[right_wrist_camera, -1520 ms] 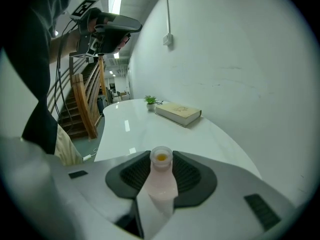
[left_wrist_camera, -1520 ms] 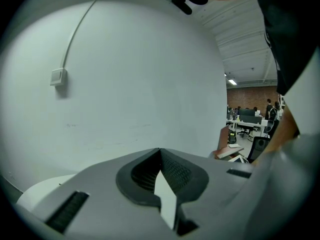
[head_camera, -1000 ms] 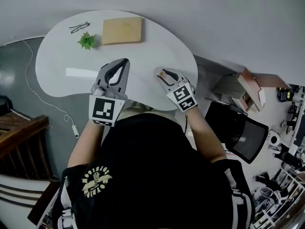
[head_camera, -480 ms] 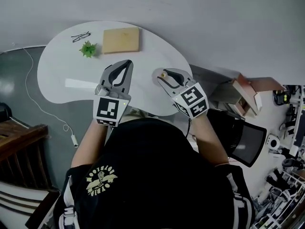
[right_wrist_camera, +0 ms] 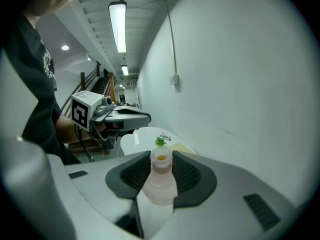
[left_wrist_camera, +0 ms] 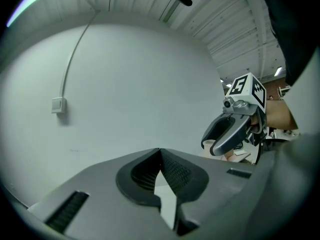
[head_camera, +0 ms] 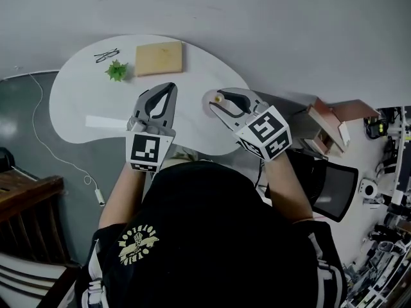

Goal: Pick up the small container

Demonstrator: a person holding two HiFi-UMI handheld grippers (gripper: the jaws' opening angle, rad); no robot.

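The small container [right_wrist_camera: 161,176] is a pale translucent bottle with an orange spot in its top. My right gripper [right_wrist_camera: 161,160] is shut on it, its dark pads pressing the bottle's sides. In the head view the container [head_camera: 219,99] shows as a small dot at the tips of the right gripper [head_camera: 217,102], held above the right end of the white table [head_camera: 83,101]. My left gripper [head_camera: 169,86] hovers to its left over the table's middle, shut with nothing in it. The left gripper view looks at a bare wall, and there the left gripper [left_wrist_camera: 160,154] has its tips touching.
At the table's far side lie a wooden board [head_camera: 159,58], a small green plant [head_camera: 116,70] and a pair of glasses [head_camera: 106,56]. A white cable [head_camera: 61,149] trails over the floor on the left. A black chair [head_camera: 327,178] and stacked boxes [head_camera: 331,124] stand on the right.
My right gripper has risen toward the head camera and drifted right with the container still in it. The left gripper has barely moved.
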